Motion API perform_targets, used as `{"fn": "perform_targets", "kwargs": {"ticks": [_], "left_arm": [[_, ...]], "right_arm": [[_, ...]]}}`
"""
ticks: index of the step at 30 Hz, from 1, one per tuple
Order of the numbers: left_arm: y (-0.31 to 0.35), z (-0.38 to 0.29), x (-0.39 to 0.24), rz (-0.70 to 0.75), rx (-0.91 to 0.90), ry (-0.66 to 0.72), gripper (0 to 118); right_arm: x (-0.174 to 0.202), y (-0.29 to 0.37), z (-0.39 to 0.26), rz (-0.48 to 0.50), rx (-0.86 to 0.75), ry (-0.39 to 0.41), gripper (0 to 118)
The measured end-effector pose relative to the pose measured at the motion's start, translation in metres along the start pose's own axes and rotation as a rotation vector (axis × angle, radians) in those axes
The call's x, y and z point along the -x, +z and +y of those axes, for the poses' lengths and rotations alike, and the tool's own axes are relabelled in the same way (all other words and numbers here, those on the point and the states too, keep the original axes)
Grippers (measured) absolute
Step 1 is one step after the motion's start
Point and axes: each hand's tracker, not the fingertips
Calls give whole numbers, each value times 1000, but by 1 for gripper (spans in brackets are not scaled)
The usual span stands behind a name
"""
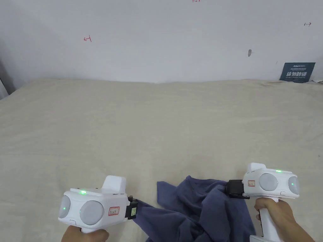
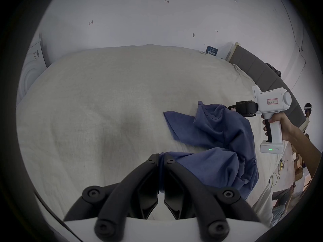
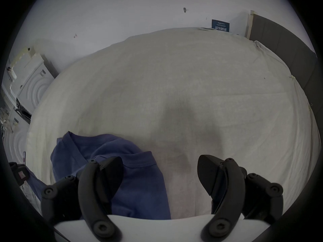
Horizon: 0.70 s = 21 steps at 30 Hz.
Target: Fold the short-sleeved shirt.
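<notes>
A crumpled dark blue short-sleeved shirt point(image 1: 202, 214) lies bunched at the near edge of the bed. My left gripper point(image 1: 134, 210) is at the shirt's left side, shut on a pinch of blue fabric; the left gripper view has cloth squeezed between the closed jaws of the left gripper point(image 2: 161, 158). My right gripper point(image 1: 230, 189) sits at the shirt's right upper edge. Its jaws stand wide apart in the right gripper view, where the right gripper point(image 3: 160, 160) has the shirt point(image 3: 139, 176) lying under its left jaw and bare sheet under the other.
A beige sheet point(image 1: 157, 126) covers the wide bed up to a white wall. A dark blue sign point(image 1: 297, 72) leans at the back right. A white washing machine point(image 3: 33, 88) stands left of the bed, a dark headboard point(image 3: 279, 41) on the right.
</notes>
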Motion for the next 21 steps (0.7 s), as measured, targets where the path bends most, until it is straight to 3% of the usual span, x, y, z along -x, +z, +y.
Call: {"fn": "perform_targets", "kwargs": {"ticks": [1,3,9,21], "left_arm": [[0,-1,0,0,0,2,1],[3,-1,0,-1,2,3,1],[4,-4,0,2,-2,8,1],[27,4,8,11,-58,56,1]], "right_arm": [[7,11,-5,2,4,7,57],[15,14,-7,17,-2,32,3],[8,27,-2,23,-65,90,2],[-4,151,22,76,-290,83,2]]}}
